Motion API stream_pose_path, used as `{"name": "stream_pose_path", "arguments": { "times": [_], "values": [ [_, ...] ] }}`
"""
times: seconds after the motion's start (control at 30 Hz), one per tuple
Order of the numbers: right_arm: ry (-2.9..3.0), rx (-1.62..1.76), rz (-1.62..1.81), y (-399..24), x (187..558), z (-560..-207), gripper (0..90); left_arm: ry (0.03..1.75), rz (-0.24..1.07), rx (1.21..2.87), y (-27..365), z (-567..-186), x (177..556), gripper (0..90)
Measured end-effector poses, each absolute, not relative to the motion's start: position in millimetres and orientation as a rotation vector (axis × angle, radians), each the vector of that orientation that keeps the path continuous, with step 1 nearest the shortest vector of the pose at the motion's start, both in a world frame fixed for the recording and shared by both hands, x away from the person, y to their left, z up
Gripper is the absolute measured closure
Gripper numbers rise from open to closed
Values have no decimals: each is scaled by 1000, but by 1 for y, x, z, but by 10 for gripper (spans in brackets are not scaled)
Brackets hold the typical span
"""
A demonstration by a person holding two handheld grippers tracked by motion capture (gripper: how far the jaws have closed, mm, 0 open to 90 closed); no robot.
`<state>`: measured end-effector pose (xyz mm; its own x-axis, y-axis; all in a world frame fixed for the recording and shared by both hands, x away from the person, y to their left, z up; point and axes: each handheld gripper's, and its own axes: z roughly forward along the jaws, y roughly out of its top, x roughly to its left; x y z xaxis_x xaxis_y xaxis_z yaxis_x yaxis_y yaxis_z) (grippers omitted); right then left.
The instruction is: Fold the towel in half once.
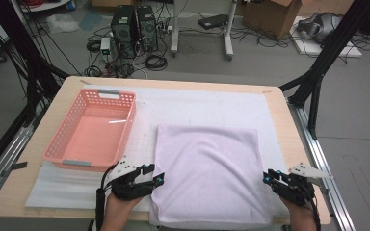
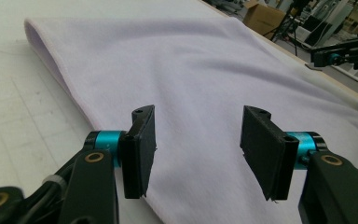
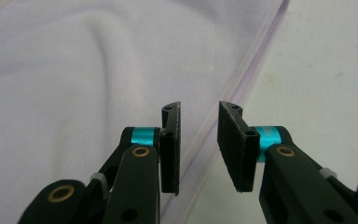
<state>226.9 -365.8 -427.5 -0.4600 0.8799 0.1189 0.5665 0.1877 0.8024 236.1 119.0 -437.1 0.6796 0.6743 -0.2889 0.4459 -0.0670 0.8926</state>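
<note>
Folding the lilac towel (image 1: 207, 173), which lies flat on the counter (image 1: 274, 103) beside the pink basket (image 1: 92, 130), I keep both jaw pairs spread and empty. I should bring the left gripper (image 1: 160, 179) and the right gripper (image 1: 267, 176) onto the near corners evenly, I think, and pinch both layers.

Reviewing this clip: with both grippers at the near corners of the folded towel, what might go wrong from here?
1. The right gripper stands open over the towel's layered edge; it may pinch only the top layer, so the fold could split.
2. The left gripper stands open above flat cloth, inward of the edge; closing there may bunch it.
3. The pink basket sits close beside the left gripper and might get knocked.
</note>
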Motion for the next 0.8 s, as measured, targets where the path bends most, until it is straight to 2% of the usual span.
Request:
{"name": "stream_pose_path", "arguments": {
  "times": [0.2,0.5,0.63,0.8],
  "values": [
    [2118,1338,1129,-358,266,-426,714,910,221,1715,111,-437,266,455],
    [2189,1301,999,-329,361,-436,670,932,225,1725,106,-438,304,446],
    [2209,1335,947,-325,393,-442,737,949,224,1738,104,-437,319,451],
    [2074,1385,823,-334,409,-443,817,998,230,1755,102,-443,331,455]
  ]
}}
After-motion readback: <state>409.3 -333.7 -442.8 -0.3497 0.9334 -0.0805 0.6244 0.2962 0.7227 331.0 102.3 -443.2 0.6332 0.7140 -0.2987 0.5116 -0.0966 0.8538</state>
